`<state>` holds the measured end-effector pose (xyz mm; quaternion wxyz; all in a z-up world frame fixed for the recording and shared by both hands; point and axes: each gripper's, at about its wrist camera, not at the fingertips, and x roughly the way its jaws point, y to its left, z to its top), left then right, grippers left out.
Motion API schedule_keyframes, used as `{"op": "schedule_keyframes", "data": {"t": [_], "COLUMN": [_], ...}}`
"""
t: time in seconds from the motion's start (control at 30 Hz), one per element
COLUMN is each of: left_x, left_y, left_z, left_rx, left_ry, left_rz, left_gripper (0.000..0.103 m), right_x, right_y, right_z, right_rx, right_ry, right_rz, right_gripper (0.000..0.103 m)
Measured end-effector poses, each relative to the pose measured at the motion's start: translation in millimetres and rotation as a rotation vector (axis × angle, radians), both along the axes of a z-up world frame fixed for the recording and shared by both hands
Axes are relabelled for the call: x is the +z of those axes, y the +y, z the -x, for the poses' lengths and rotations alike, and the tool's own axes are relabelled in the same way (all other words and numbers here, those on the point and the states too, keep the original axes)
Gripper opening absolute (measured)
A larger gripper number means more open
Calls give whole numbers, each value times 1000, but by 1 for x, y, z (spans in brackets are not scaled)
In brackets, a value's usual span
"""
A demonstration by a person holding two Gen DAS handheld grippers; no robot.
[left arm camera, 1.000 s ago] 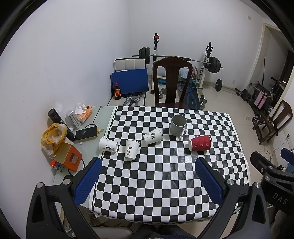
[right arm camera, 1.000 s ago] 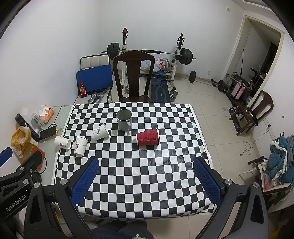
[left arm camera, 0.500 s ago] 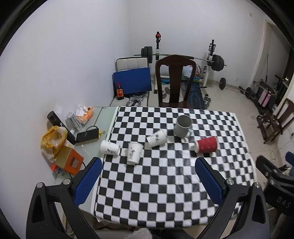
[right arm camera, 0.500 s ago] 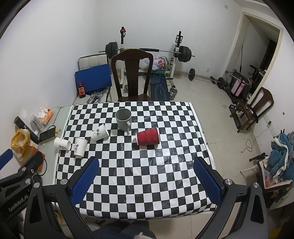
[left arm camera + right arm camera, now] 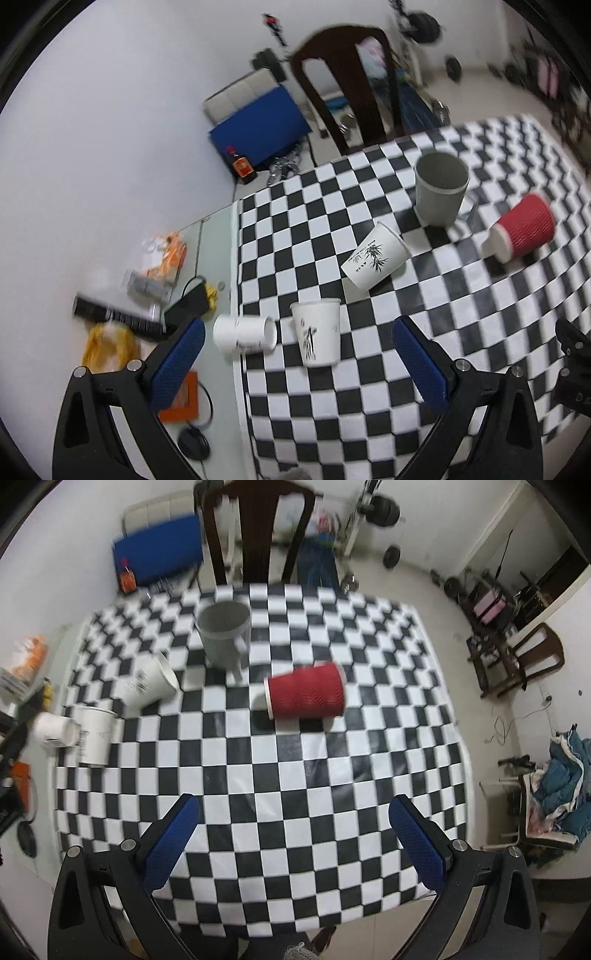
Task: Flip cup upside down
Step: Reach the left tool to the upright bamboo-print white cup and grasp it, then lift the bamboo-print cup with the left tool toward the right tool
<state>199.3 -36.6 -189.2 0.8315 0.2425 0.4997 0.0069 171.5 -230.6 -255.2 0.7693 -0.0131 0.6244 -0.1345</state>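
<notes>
On the checkered table (image 5: 369, 406) a white paper cup (image 5: 318, 336) stands upright between and just beyond my open left gripper (image 5: 297, 334). Another white cup (image 5: 244, 334) lies on its side at the cloth's left edge, and a third (image 5: 375, 256) lies tilted farther back. A grey mug (image 5: 440, 188) stands upright and a red ribbed cup (image 5: 522, 229) lies on its side. My right gripper (image 5: 293, 808) is open and empty over the table, nearer than the red cup (image 5: 306, 698) and the mug (image 5: 223, 635).
A dark wooden chair (image 5: 258, 531) stands at the table's far side. Clutter lies on the grey surface to the left: an orange box (image 5: 181, 400), a black cylinder (image 5: 114, 317), a yellow bag (image 5: 107, 347). Gym weights and chairs (image 5: 517, 661) stand to the right.
Both grippers have moved down and forward toward the table; the cups look larger. The left view has swung toward the white cups at the left edge. The cups have not moved.
</notes>
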Motion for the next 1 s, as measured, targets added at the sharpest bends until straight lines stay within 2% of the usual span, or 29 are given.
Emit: {"op": "schedule_keyframes", "data": {"t": [0.2, 0.27, 0.43, 0.53, 0.63, 0.7, 0.77, 1.0], "left_x": [-64, -82, -120, -138, -153, -159, -166, -164], "left_y": [-22, -31, -52, -64, -72, -74, -75, -76], "left_z": [-47, -59, -83, -91, -98, -101, -104, -106], "left_rx": [-153, -203, -298, -349, -387, -399, -401, -384], "left_ry": [102, 136, 224, 262, 289, 300, 314, 287], "left_rz": [-85, -95, -106, -127, -147, -158, -160, -135], "left_gripper": [103, 98, 94, 87, 87, 83, 62, 59], "right_x": [-86, -106, -139, -147, -153, -154, -156, -155], "right_y": [-8, -11, -16, -22, -26, -28, -31, -35], "right_z": [-46, -55, -71, -74, -77, -76, -76, -75], "right_rx": [-57, -76, -105, -120, -131, -136, -139, -143], "right_ry": [123, 152, 195, 213, 225, 235, 237, 240], "right_rz": [-31, -39, -45, -43, -44, -43, -40, -50], "right_gripper": [103, 103, 103, 103, 103, 103, 103, 103]}}
